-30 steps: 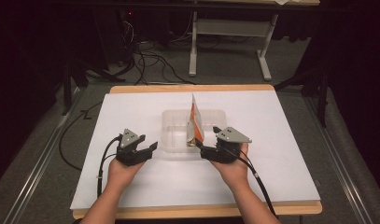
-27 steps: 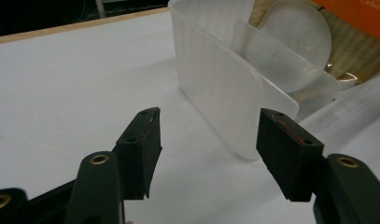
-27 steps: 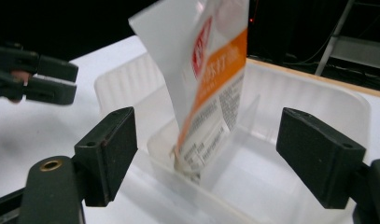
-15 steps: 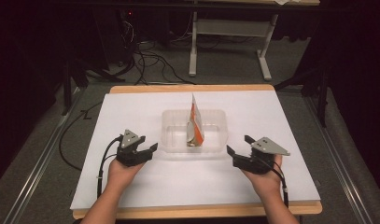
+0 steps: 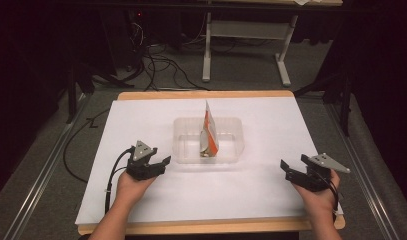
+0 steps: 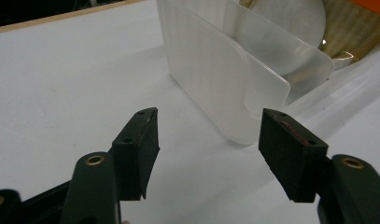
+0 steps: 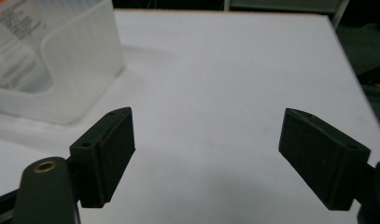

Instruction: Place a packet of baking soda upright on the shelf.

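Centrally on a white table top (image 5: 141, 125) sits a clear plastic container (image 5: 183, 145), rectangular with rounded corners. Inside it an orange and white packet (image 5: 209, 131) stands upright, its top edge rising above the container's rim and its base resting near the container's near side.

At the near left, a person's left hand (image 5: 131, 185) holds the left gripper (image 5: 161, 165), which points right and slightly away, just beside the container's near left corner but not touching it. In the left gripper view its two black jaws are spread apart with nothing between them, and the frosted container wall (image 6: 215, 79) stands just ahead of them.

At the near right, the right hand (image 5: 321, 200) holds the right gripper (image 5: 291, 170), well apart from the container and close to the table's right edge, pointing left. In the right gripper view its jaws are spread wide and empty over bare white surface (image 7: 225, 93), with the container's corner (image 7: 71, 65) showing at the far left
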{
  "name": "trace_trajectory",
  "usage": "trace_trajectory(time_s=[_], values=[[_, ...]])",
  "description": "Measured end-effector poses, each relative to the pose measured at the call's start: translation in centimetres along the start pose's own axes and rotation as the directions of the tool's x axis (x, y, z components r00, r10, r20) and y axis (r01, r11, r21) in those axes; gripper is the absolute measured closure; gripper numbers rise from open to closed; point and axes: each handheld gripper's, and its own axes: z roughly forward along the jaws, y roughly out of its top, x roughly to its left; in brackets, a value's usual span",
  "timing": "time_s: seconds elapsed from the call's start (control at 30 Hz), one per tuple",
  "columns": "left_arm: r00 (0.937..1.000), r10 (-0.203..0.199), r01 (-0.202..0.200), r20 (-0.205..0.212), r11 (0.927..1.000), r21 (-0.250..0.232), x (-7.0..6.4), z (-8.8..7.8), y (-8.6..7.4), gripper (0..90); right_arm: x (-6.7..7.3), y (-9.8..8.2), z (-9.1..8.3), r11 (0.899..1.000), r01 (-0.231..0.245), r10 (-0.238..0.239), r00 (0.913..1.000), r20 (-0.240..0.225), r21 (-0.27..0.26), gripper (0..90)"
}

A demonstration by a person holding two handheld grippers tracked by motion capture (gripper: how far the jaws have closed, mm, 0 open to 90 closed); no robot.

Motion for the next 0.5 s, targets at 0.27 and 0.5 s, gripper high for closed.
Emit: trace_trajectory(time_s=[0.27,0.5], values=[[0.9999,0.005,-0.005,0.01,1.0,-0.006,0.0,-0.1,0.0,37.3,2.0,0.4,-0.1,0.998,0.068,-0.069,0.9973,-0.027,-0.017,19.6],[0.9998,-0.013,0.014,0.016,0.9997,-0.019,0.4,-0.3,0.1,36.9,1.8,0.2,0.0,0.998,0.056,-0.056,0.9982,-0.019,-0.008,20.1]])
